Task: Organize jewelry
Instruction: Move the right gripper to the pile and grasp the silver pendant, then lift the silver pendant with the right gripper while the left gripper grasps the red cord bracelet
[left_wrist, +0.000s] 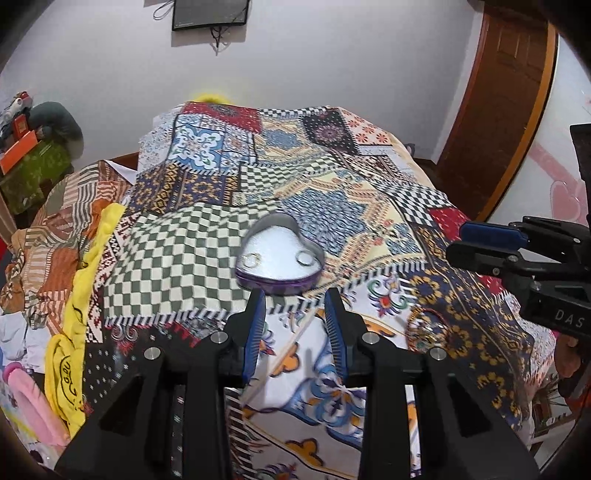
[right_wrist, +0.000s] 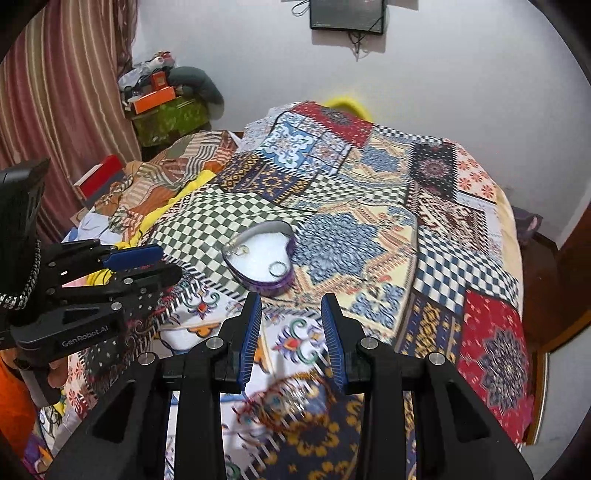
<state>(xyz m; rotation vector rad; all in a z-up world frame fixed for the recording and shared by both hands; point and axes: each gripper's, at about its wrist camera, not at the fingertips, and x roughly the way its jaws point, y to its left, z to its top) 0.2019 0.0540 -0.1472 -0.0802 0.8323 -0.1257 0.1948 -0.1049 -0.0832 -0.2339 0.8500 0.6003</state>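
A purple heart-shaped jewelry box (left_wrist: 279, 254) with a white lining lies open on the patterned bedspread; it also shows in the right wrist view (right_wrist: 263, 258). Two rings lie inside it, one at the left (left_wrist: 252, 259) and one at the right (left_wrist: 305, 257). My left gripper (left_wrist: 295, 301) is open and empty just in front of the box. My right gripper (right_wrist: 291, 304) is open and empty, a little short of the box. A clear heart-shaped lid (left_wrist: 428, 330) lies on the spread to the right, blurred below the right gripper (right_wrist: 291, 402).
The patchwork bedspread (left_wrist: 332, 177) covers the bed. Crumpled clothes and a yellow garment (left_wrist: 85, 280) pile at the left side. A green stand with orange boxes (right_wrist: 166, 110) sits by the wall. A wooden door (left_wrist: 509, 96) is at the right.
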